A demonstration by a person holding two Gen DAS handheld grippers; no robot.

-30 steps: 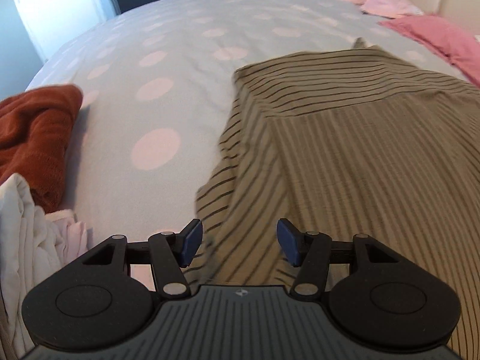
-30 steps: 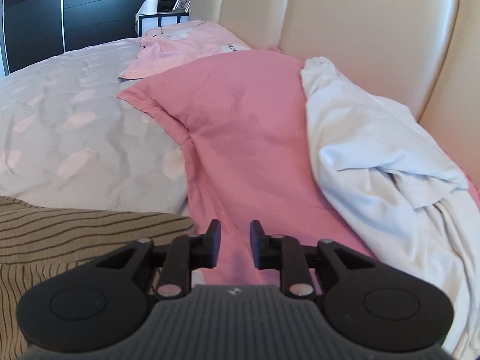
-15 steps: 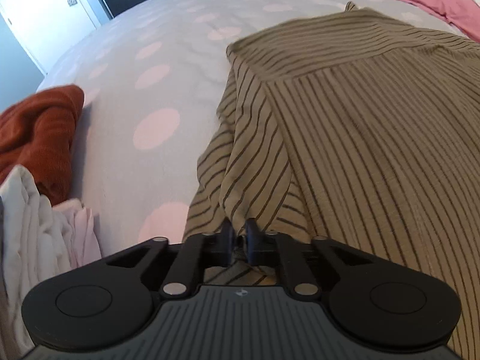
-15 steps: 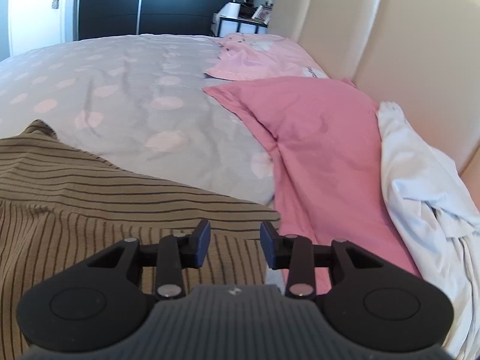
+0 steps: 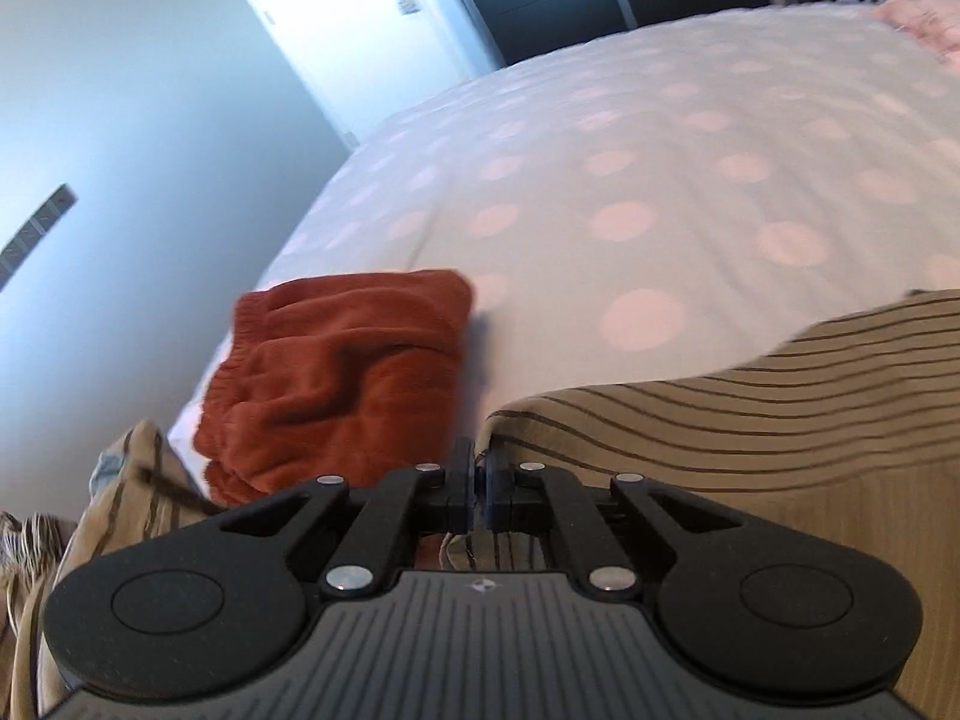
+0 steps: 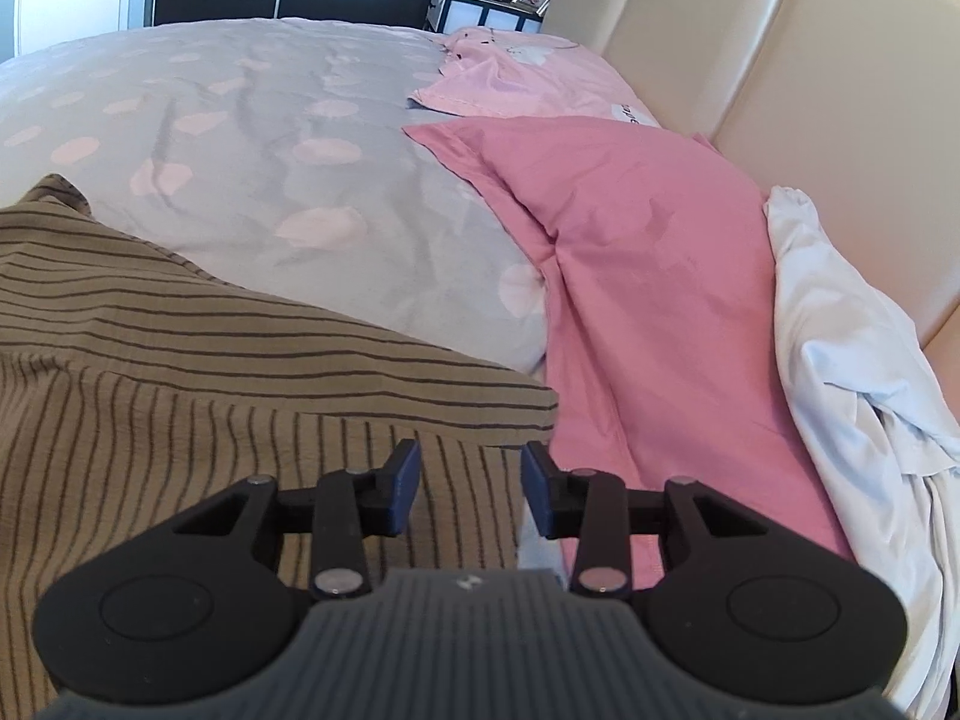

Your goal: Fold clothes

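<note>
While my left claw (image 5: 478, 483) stays clamped on the striped shirt's (image 5: 750, 438) edge on the bed (image 5: 600, 150), I judge my right claw (image 6: 470, 483), apart above the opposite edge, should pinch there before folding.

Spotted bedspread (image 6: 252, 138), beige padded headboard (image 6: 840, 90), white door (image 5: 360, 30).

Counted: one striped garment (image 6: 180, 360), one rust garment (image 5: 342, 372), two pink items (image 6: 648, 276) (image 6: 522, 84), one white garment (image 6: 852, 372).

Dotted bed (image 6: 252, 120) under striped shirt (image 6: 180, 360), pink pillows (image 6: 630, 276), rust towel (image 5: 342, 372).
</note>
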